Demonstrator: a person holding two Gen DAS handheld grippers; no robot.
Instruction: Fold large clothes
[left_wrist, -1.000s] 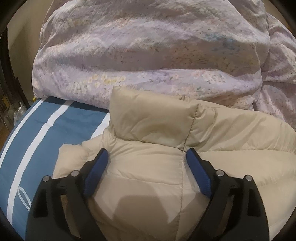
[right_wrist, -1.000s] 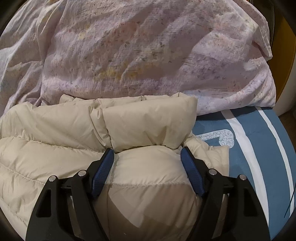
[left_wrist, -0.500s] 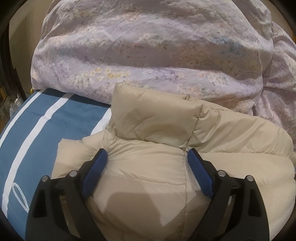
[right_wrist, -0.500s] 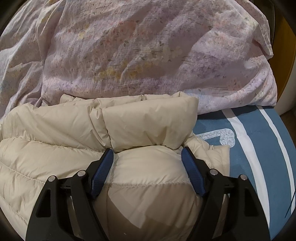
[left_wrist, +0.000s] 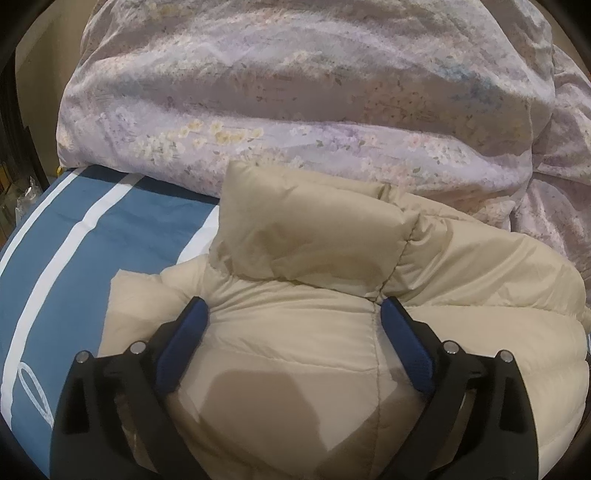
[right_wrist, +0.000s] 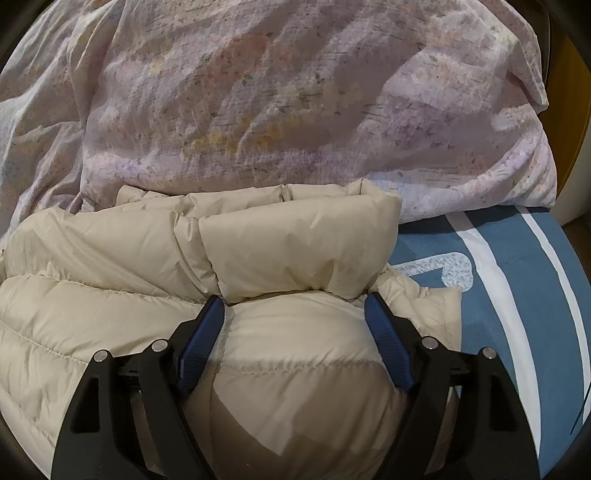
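Beige puffer jacket (left_wrist: 332, 332) lies on a blue sheet (left_wrist: 122, 229) with white stripes, its far edge pushed up against a heap of lilac floral duvet (left_wrist: 295, 92). The duvet fills the whole upper half of both views and blocks anything behind it.

Left gripper (left_wrist: 293, 314): fingers spread wide, blue pads (left_wrist: 181, 347) on either side of a puffed jacket bulge just below the upright collar (left_wrist: 310, 236). Pads touch or nearly touch the fabric; not squeezed together, nothing pinched. The bulge rises between the fingers and hides the jacket under it. A flat jacket flap (left_wrist: 136, 295) lies on the sheet left of the gripper. Dark shadow sits on the fabric close to the camera.

Right gripper (right_wrist: 295, 314): also spread wide, pads (right_wrist: 386, 343) flanking a rounded quilted bulge of the jacket (right_wrist: 295, 369), right below the folded collar roll (right_wrist: 295, 247). Fabric swells between the fingers; no grasp. Jacket body runs off to the left, quilt seams visible. To the right, bare sheet (right_wrist: 517, 295) with white stripes and a pale printed mark (right_wrist: 443, 271). Duvet (right_wrist: 277, 103) touches the collar's back edge. Yellow-brown furniture (right_wrist: 569, 122) shows at the far right rim, partly hidden by the duvet corner.
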